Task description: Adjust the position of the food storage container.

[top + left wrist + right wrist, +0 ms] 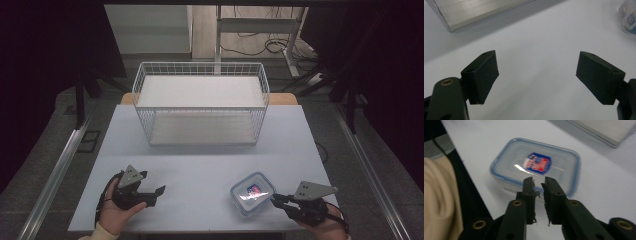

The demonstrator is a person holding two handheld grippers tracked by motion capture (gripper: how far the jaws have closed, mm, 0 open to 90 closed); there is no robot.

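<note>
Your right gripper [278, 199] is sitting at the near right edge of the table [200, 165], and its jaws are standing almost together with only a thin slit between them and nothing caught in it. In the right gripper view the fingertips [528, 185] are hovering just at the near rim of the lidded container [535, 166], seemingly short of touching it, though the blur is making that hard to call. So you're looking at a box lying straight ahead of those jaws, just beyond their tips, toward the table's middle.

In the high view the lidded container [253, 192] is lying flat on the table, blue-rimmed lid up, with a red and blue label on top. Its long axis is running on a slant, near-left corner to far-right corner, and you're pointing at one of its corners rather than squarely at a side.

Your left gripper [159, 192] is waiting well apart on the near left, jaws spread wide over bare table, holding nothing. The right hand is plainly the nearer one.

Farther back, the wire basket [200, 102] is standing across the middle of the table, well beyond the box.
</note>
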